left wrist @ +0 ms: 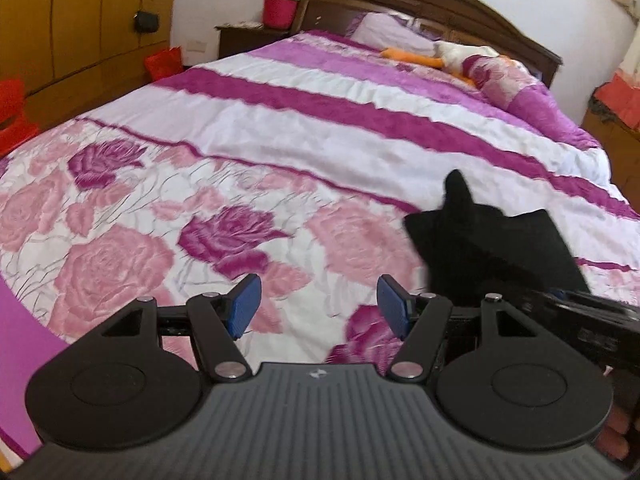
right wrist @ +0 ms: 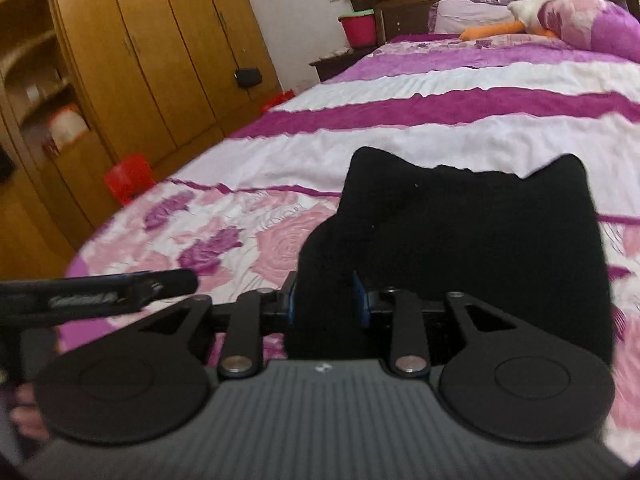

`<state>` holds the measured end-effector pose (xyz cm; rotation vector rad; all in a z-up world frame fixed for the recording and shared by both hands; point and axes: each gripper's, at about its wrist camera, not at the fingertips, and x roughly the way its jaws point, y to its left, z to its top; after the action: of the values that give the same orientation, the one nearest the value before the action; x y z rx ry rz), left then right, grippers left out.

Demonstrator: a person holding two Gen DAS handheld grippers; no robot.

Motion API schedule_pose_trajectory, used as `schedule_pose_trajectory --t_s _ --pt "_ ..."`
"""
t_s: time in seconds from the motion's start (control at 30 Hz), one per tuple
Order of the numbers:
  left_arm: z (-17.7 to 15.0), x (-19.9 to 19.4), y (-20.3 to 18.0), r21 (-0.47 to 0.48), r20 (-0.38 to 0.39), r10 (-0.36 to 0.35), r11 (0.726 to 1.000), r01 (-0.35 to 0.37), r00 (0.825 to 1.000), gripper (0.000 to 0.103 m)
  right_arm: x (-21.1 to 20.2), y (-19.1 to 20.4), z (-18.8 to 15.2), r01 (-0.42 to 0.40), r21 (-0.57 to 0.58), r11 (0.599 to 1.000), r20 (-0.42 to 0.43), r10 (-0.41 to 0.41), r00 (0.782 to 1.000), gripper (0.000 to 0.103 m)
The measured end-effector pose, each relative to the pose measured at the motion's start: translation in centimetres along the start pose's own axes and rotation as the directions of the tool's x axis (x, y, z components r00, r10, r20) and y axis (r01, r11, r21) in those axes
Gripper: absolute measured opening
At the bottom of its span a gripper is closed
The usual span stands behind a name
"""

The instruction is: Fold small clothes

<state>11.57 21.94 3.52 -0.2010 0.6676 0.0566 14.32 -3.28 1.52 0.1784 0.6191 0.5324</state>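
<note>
A black garment point(right wrist: 460, 240) lies on the floral pink and purple bedspread point(right wrist: 240, 232), folded into a thick pad with two rounded corners at its far edge. My right gripper point(right wrist: 325, 304) stands at its near edge, jaws a little apart, with a raised fold of the black cloth between the blue pads point(right wrist: 361, 300). In the left wrist view the same garment point(left wrist: 492, 248) lies to the right, one corner sticking up. My left gripper point(left wrist: 318, 304) hovers over the bedspread point(left wrist: 160, 220) to the left of it, open, with nothing between its blue pads point(left wrist: 244, 304).
A lilac pillow point(left wrist: 392, 32), an orange and white plush toy point(left wrist: 440, 56) and a rolled quilt point(left wrist: 520, 84) lie at the headboard. A red bucket point(left wrist: 280, 10) stands on the nightstand. The wooden wardrobe point(right wrist: 140, 60) and a red stool point(right wrist: 130, 176) stand left of the bed.
</note>
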Motion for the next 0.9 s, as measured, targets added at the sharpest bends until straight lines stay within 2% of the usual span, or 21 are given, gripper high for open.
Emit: schedule_pose_trajectory --t_s 0.2,0.37,0.43,0.53,0.7,0.83,0.9 --pt "0.6 -0.5 -3.4 0.028 0.019 -0.067 0.997 0.067 0.998 0.069 -6.0 -2.4 -0.3 -0.083 0.117 0.99 0.077 0.074 0.994 0.032" --pt "0.5 0.1 -6.2 0.031 0.019 -0.122 0.992 0.121 0.992 0.069 -7.8 -3.8 -0.7 0.051 0.076 0.996 0.106 -0.059 0.993 0.033" --pt "0.3 0.9 -7.0 0.033 0.0 -0.115 0.993 0.115 0.993 0.069 -7.3 -4.6 -1.1 0.097 0.097 0.991 0.082 -0.105 0.991 0.033" --pt "-0.2 2.2 -8.4 0.08 -0.017 -0.064 0.995 0.066 0.998 0.069 -6.4 -5.4 -2.2 0.139 0.101 0.985 0.057 -0.145 0.988 0.029" --pt "-1.2 4.1 -8.4 0.163 -0.04 -0.009 0.986 0.015 0.999 0.069 -6.4 -6.2 -3.7 0.123 0.091 0.988 0.058 -0.129 0.99 0.029" --pt "-1.1 4.9 -7.9 0.167 -0.055 -0.019 0.986 0.028 0.998 0.07 -8.0 -7.1 -3.6 0.071 0.211 0.975 0.126 -0.099 0.987 0.03" --pt "-0.7 5.0 -7.5 0.151 -0.042 -0.055 0.987 0.06 0.998 0.07 -8.8 -7.8 -3.3 0.073 0.244 0.967 0.173 -0.117 0.978 0.04"
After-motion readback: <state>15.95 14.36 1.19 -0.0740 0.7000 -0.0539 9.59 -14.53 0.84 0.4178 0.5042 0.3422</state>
